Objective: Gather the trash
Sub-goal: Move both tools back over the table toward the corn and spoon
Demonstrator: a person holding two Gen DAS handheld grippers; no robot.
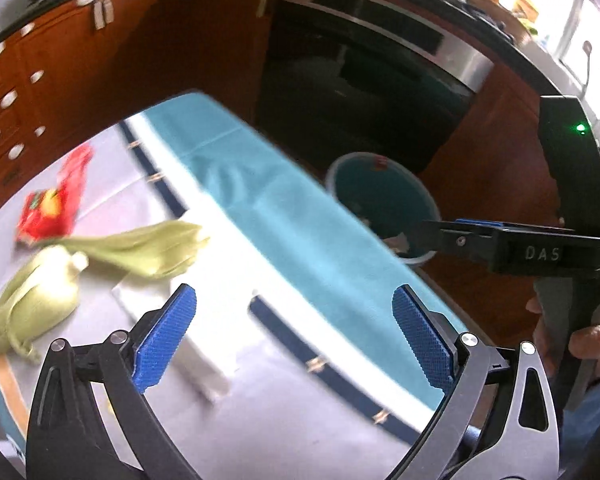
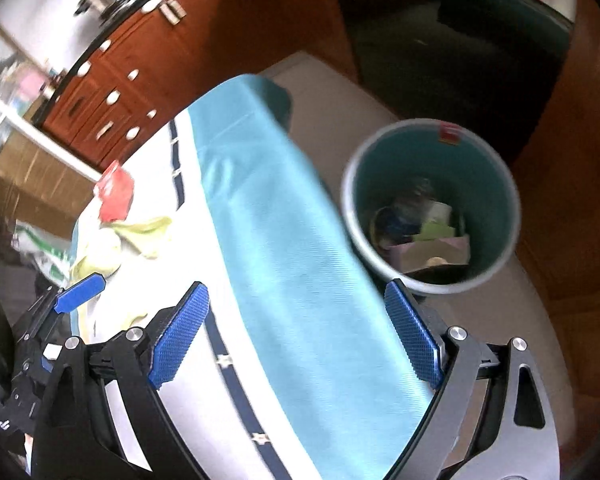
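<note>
Pale green husks (image 1: 140, 248) and a red wrapper (image 1: 52, 208) lie on the white tablecloth (image 1: 280, 400), to the left of my left gripper (image 1: 294, 340). That gripper hangs open above the cloth with nothing between its blue pads. On the floor beyond the table stands a teal bin (image 2: 350, 200) that holds several scraps. My right gripper (image 2: 296, 336) is open and empty over the table edge, near the bin. The red wrapper (image 2: 116, 192) and husks (image 2: 148, 232) lie far to its left. From the left wrist view the right gripper (image 1: 452, 236) shows side-on over the bin (image 1: 340, 168).
A teal cloth (image 2: 284, 240) drapes over the table's side toward the bin. Brown cabinets (image 1: 120, 60) and a dark oven door (image 1: 360, 92) stand behind. A hand (image 1: 592, 344) holds the right gripper's handle. One of the left gripper's pads (image 2: 80, 292) shows at the left of the right wrist view.
</note>
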